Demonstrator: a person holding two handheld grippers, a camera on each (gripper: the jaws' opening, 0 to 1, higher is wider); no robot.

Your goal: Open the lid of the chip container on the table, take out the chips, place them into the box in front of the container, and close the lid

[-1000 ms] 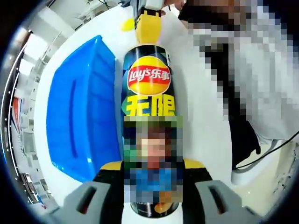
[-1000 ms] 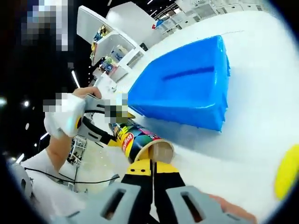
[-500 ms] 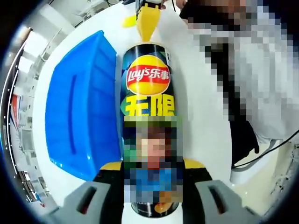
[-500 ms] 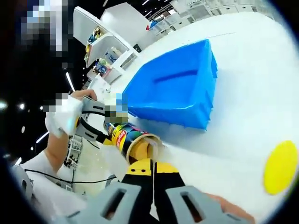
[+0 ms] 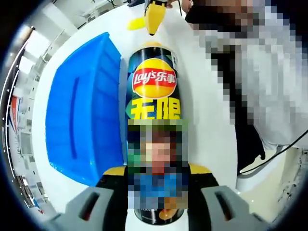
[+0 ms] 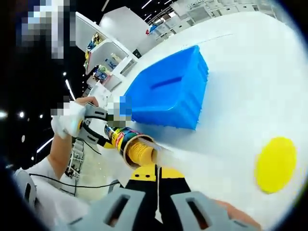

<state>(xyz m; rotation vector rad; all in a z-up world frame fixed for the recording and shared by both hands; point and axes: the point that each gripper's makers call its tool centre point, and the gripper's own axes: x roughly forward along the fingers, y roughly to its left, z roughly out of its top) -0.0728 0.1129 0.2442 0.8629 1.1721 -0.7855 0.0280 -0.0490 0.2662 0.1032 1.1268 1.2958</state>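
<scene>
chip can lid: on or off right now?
Off. The yellow lid lies flat on the white table, apart from the chip can, whose open mouth shows chips inside.

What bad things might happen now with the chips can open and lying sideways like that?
1. The chip can is held sideways by the left gripper with its mouth open, so chips might slide out onto the table instead of into the blue box.
2. The right gripper looks shut near the mouth; pinching too hard could break chips.
3. The yellow lid lies loose on the table and could get knocked away.
</scene>
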